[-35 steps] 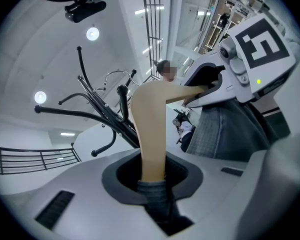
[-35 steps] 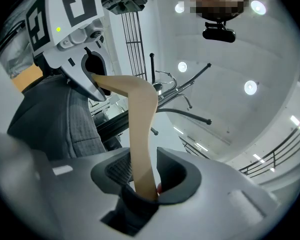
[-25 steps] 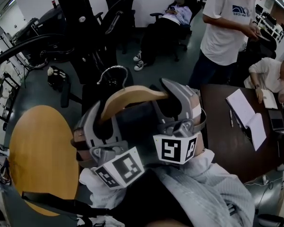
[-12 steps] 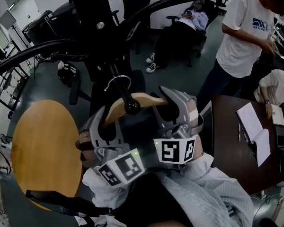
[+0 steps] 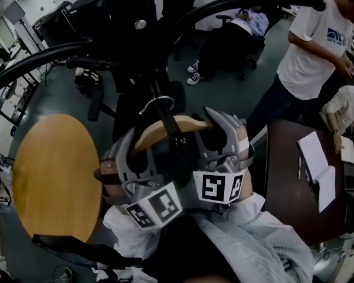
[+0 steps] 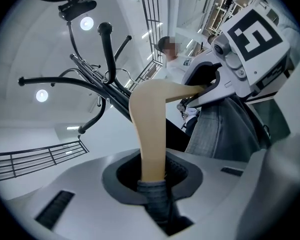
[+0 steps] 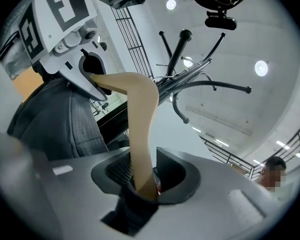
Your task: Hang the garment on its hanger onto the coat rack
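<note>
My left gripper [image 6: 152, 173] pinches one arm of the pale curved wooden hanger [image 5: 165, 128]; my right gripper [image 7: 142, 178] has the other arm between its jaws, which are closing on it. The grey pinstriped garment [image 6: 220, 129] hangs from it. The thin metal hook [image 5: 156, 104] sits against a prong of the black coat rack [image 5: 135, 34] — over it or just beside, I cannot tell.

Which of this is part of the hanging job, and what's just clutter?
Job: wooden hanger, garment on it, coat rack, left gripper shut on the hanger, right gripper, jaws closing with the hanger between them.
Lying about: round table, desk, notebook, standing person.
</note>
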Demonstrator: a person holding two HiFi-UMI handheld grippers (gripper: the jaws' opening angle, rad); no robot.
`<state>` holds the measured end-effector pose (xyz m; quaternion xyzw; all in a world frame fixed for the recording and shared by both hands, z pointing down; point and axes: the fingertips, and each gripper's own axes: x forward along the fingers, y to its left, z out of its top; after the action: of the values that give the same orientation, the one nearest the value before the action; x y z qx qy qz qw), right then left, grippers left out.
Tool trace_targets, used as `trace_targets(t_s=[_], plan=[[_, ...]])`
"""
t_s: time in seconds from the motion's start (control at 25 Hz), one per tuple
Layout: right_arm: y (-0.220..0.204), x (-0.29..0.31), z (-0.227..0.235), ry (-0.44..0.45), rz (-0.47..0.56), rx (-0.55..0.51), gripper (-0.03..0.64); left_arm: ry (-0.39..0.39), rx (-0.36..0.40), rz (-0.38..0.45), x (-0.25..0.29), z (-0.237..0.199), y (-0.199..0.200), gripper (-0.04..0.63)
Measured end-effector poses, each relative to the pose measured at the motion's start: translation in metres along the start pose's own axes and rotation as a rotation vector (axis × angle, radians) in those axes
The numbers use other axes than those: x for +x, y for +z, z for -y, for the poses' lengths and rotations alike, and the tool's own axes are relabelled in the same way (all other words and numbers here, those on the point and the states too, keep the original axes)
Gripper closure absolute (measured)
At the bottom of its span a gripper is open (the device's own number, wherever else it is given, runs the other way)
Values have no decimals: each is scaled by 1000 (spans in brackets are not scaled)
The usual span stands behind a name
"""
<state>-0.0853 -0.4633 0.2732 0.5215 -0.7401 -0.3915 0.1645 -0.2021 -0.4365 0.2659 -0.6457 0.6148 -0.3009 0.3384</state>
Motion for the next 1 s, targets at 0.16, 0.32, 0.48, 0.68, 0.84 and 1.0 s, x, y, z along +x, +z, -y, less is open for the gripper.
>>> trace_targets(t_s=[0.16, 0.32, 0.48, 0.68, 0.84, 1.0], plan=[[0, -1, 1, 5, 5, -2, 492, 16, 8, 22, 0, 0, 2, 531], [8, -13, -2, 71, 51, 35, 486, -1, 8, 51, -8, 1, 6, 523], [21, -29, -11, 140, 112, 20, 453, -44, 7, 90, -20, 6, 8, 449], [31, -41, -18, 198, 137, 35, 426, -34, 27, 110, -31, 5, 10, 422], [43, -51, -12, 193, 174, 80, 426, -25, 0, 125, -43, -6, 9, 422], [49, -64, -2, 186, 199, 165, 426, -12, -35, 135, -57, -13, 12, 422]])
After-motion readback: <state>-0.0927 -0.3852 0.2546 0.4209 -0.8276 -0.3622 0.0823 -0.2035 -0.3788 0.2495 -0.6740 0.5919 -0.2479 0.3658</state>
